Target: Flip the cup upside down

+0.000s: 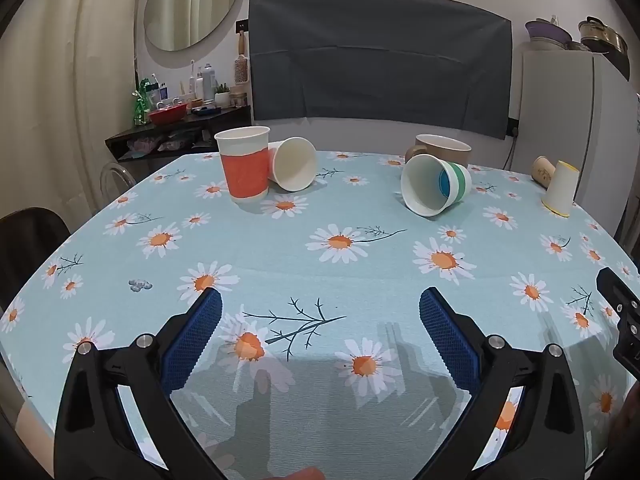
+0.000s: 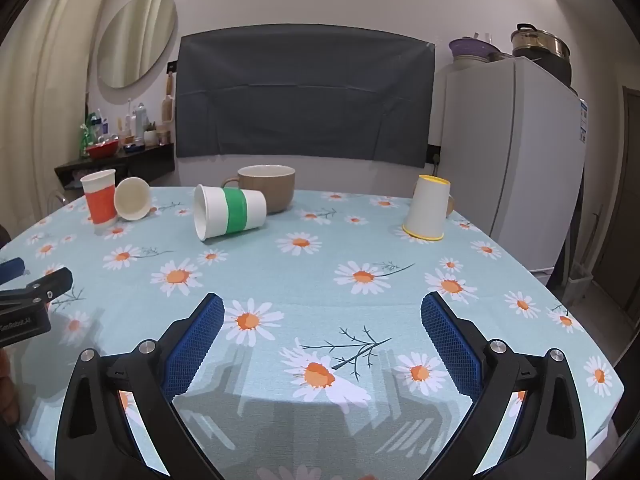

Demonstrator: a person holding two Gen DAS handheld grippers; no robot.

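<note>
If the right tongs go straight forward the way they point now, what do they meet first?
Probably nothing soon: the right tongs, open, point over bare tablecloth. Further on, the line seems to pass between the green-banded cup lying on its side and the yellow-rimmed upside-down cup. Depth is unclear.

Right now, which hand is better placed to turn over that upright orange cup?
Probably the left gripper: the orange cup stands far left, and the open right gripper sits further from it.

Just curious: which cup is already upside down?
The yellow-rimmed cup at the right: it stands mouth-down, unlike the upright orange cup and the green-banded cup on its side.
</note>
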